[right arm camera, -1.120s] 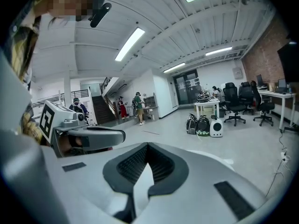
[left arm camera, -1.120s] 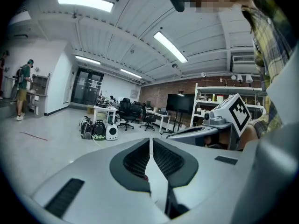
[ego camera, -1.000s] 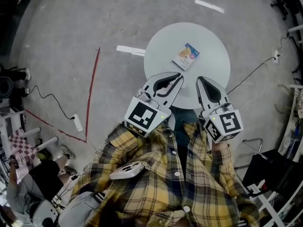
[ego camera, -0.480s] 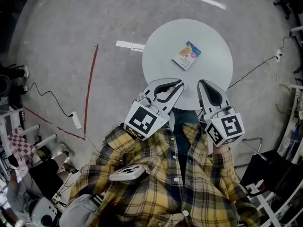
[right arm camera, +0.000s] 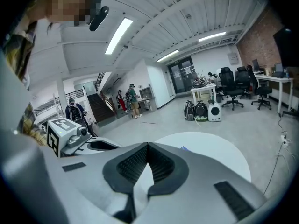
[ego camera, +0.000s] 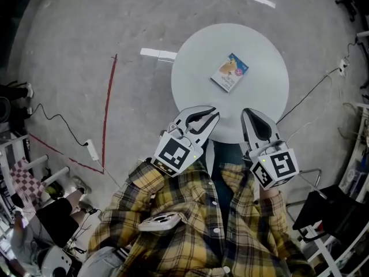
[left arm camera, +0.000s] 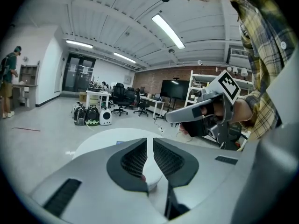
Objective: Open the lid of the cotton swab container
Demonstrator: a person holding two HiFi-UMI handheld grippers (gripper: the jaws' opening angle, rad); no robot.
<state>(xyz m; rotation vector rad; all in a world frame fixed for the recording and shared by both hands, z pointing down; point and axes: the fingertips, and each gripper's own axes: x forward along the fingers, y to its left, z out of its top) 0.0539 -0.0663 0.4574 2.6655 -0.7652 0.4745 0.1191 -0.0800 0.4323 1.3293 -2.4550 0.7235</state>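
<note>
Swab container [ego camera: 229, 73] well beyond closed fingers [ego camera: 183, 118]

Matt grey plastic left gripper [ego camera: 211, 113] and right gripper [ego camera: 247, 113]; smooth matt table [ego camera: 262, 94]; sheeny concrete floor [ego camera: 69, 45] at nine o'clock; cloth shirt [ego camera: 202, 229].

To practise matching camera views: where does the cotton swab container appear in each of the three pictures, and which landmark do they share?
Head view: cotton swab container lies flat, upper middle, on the round white table.
Left gripper view: only a blue sliver, just above the jaws, on the table.
Right gripper view: a blue corner peeks over the jaws, on the table.
Shared landmark: the round white table.
</note>
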